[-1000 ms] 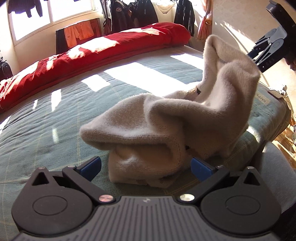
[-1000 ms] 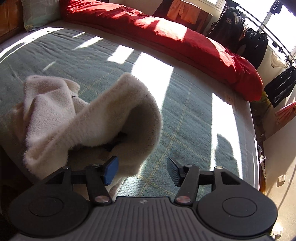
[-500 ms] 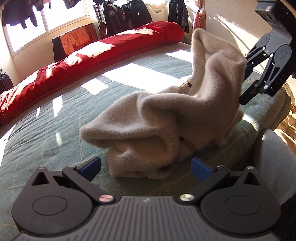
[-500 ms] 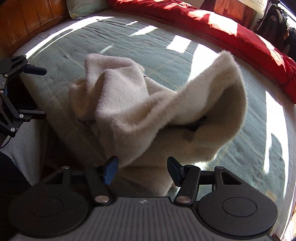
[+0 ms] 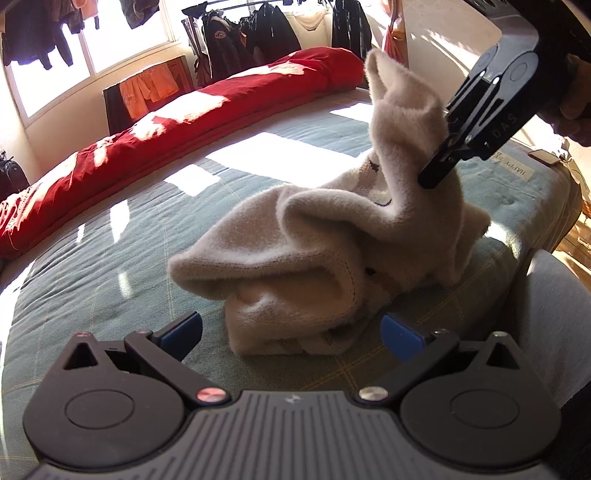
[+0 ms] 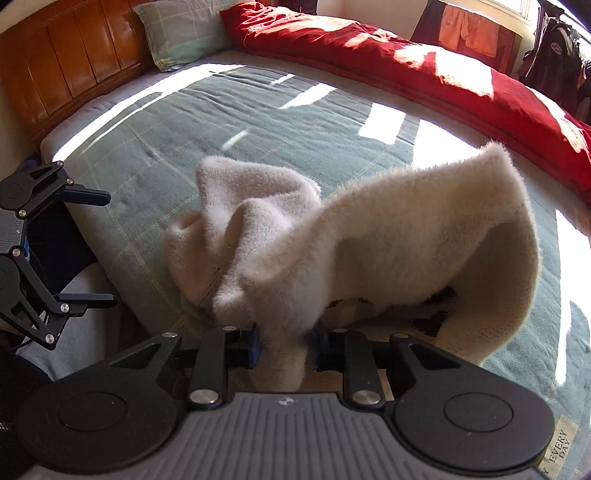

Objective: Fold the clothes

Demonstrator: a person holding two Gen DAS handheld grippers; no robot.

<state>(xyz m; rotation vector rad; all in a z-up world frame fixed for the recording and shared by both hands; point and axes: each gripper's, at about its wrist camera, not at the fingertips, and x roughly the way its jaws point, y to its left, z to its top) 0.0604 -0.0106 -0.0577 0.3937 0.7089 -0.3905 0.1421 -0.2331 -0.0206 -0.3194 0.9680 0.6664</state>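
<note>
A cream fleece garment [image 5: 332, 236] lies crumpled near the bed's near edge, one part lifted into a peak. My right gripper [image 6: 284, 341] is shut on a fold of the garment [image 6: 369, 236], which drapes up over its fingers; in the left wrist view the right gripper [image 5: 441, 147] pinches the raised peak from the right. My left gripper [image 5: 291, 332] is open just in front of the garment's low end, its blue pads either side, nothing between them. In the right wrist view the left gripper [image 6: 85, 247] shows at the far left, fingers apart.
The green checked bedspread [image 6: 221, 122] covers the bed. A rolled red duvet [image 5: 177, 122] runs along the far side, with a pillow [image 6: 177, 33] and wooden headboard [image 6: 62, 62] at one end. Dark clothes [image 5: 258, 33] hang by the window. A person's grey-trousered leg [image 5: 554, 314] is at the bed's edge.
My right gripper has gone from open to shut on the garment's fold and swung in towards it. The left gripper stayed open in front of the garment.
</note>
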